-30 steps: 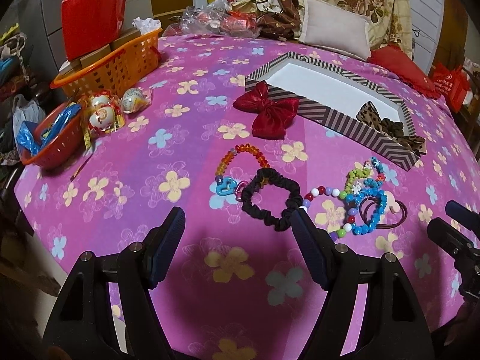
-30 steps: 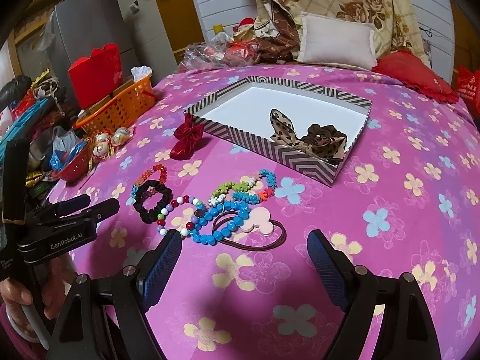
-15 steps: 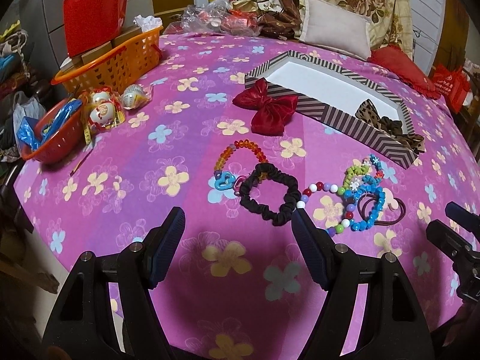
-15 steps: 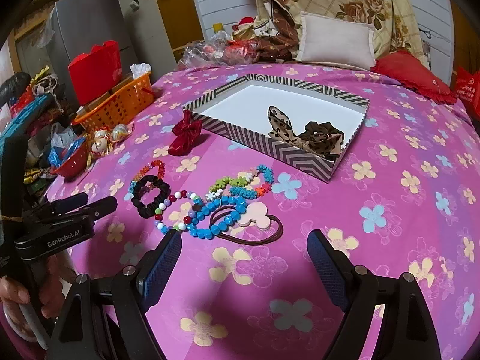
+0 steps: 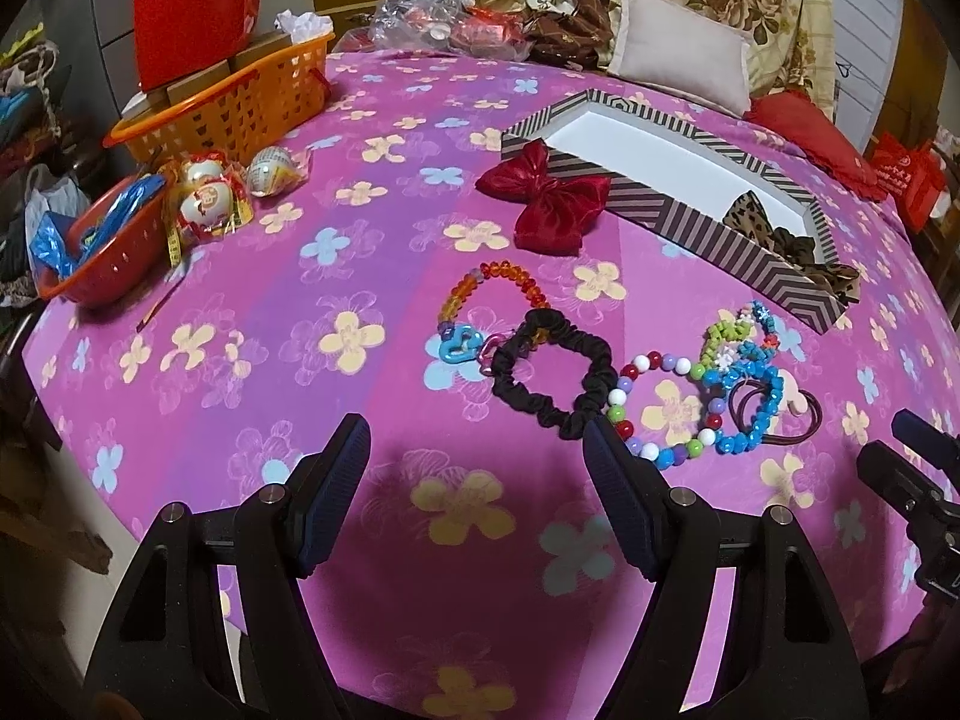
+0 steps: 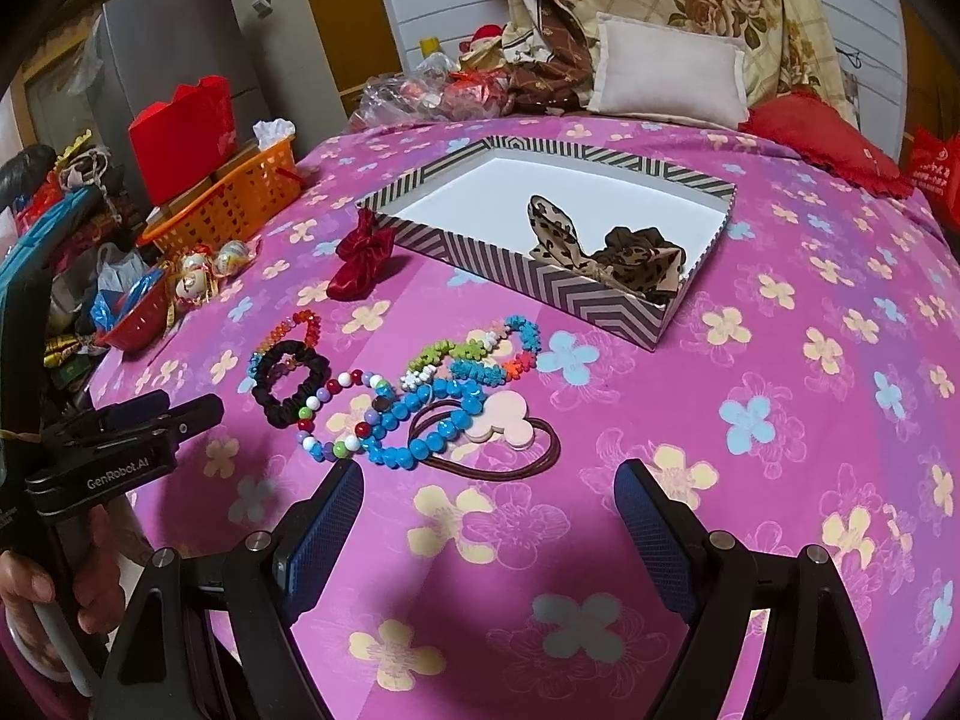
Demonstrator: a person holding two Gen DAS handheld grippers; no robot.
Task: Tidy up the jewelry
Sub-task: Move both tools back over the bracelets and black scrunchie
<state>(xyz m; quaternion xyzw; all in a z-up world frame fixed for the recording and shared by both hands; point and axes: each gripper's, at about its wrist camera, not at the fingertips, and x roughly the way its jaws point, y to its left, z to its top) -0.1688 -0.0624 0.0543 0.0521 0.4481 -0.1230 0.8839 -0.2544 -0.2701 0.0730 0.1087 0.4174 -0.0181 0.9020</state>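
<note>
A striped box (image 6: 576, 294) (image 5: 708, 228) lies on the pink flowered cloth and holds a leopard-print scrunchie (image 6: 624, 252). A red bow (image 5: 552, 198) (image 6: 360, 258) leans at its near corner. In front lie a black scrunchie (image 5: 552, 384) (image 6: 288, 378), an orange bead bracelet (image 5: 498, 285), a multicolour bead bracelet (image 5: 660, 414), a blue bead bracelet (image 6: 432, 426) and a brown hair tie with a pink charm (image 6: 510, 426). My left gripper (image 5: 477, 462) is open, just short of the black scrunchie. My right gripper (image 6: 489, 504) is open, just short of the hair tie.
An orange basket (image 5: 234, 102) with a red bag (image 5: 198, 0), a red bowl (image 5: 96, 252) and wrapped balls (image 5: 210, 198) stand at the far left. Pillows (image 6: 672, 72) and bags lie behind the box. The cloth's edge drops off at the left.
Both grippers have drawn slightly nearer to the jewelry pile; the items sit a little lower in both views. Nothing has been picked up.
</note>
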